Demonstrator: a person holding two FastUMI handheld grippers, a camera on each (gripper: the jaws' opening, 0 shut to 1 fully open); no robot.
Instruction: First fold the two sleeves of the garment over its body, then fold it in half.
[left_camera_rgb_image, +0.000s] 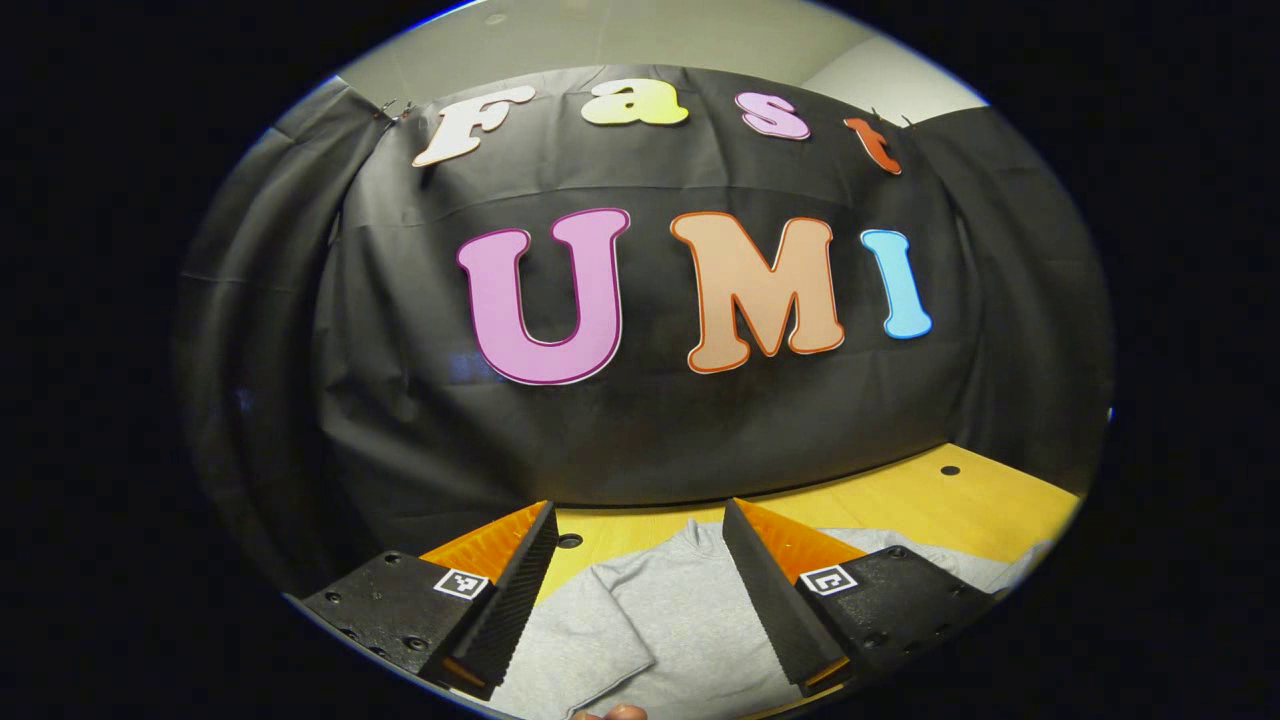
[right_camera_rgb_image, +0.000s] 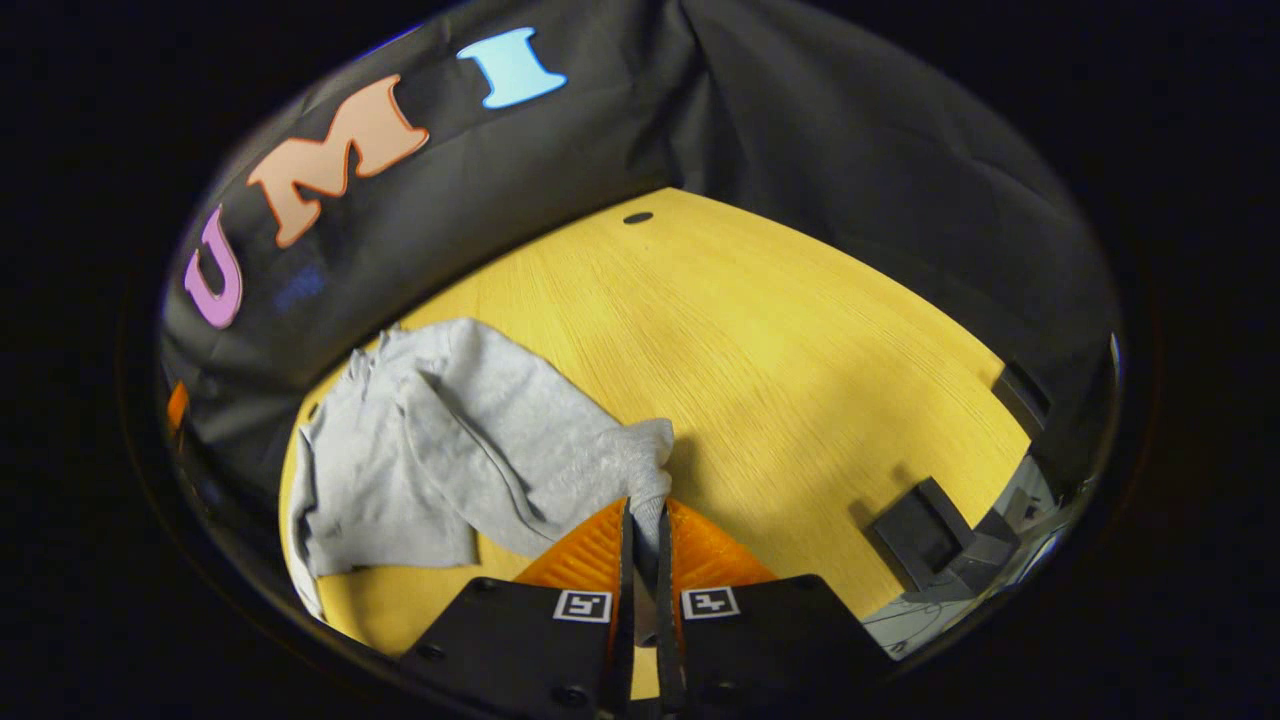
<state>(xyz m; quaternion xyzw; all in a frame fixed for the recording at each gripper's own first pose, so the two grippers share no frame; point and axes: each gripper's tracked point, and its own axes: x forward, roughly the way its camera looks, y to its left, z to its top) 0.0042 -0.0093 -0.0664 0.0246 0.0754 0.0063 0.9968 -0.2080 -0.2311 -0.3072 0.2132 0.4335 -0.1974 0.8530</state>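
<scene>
A grey sweatshirt (right_camera_rgb_image: 440, 440) lies on the yellow wooden table (right_camera_rgb_image: 780, 340), toward its left side in the right gripper view. One sleeve (right_camera_rgb_image: 600, 470) is lifted off the cloth, its cuff pinched between the fingers of my right gripper (right_camera_rgb_image: 645, 520), which is shut on it. In the left gripper view the same sweatshirt (left_camera_rgb_image: 660, 620) lies flat below my left gripper (left_camera_rgb_image: 640, 590), whose fingers stand wide apart above the cloth with nothing between them. A folded sleeve edge (left_camera_rgb_image: 590, 640) shows at the lower left there.
The black cloth wall (left_camera_rgb_image: 640, 420) closes the back and sides of the table. A dark block-shaped fixture (right_camera_rgb_image: 925, 535) sits at the table's right edge in the right gripper view. Small round holes (right_camera_rgb_image: 637, 217) mark the tabletop. A fingertip (left_camera_rgb_image: 615, 712) shows at the bottom of the left gripper view.
</scene>
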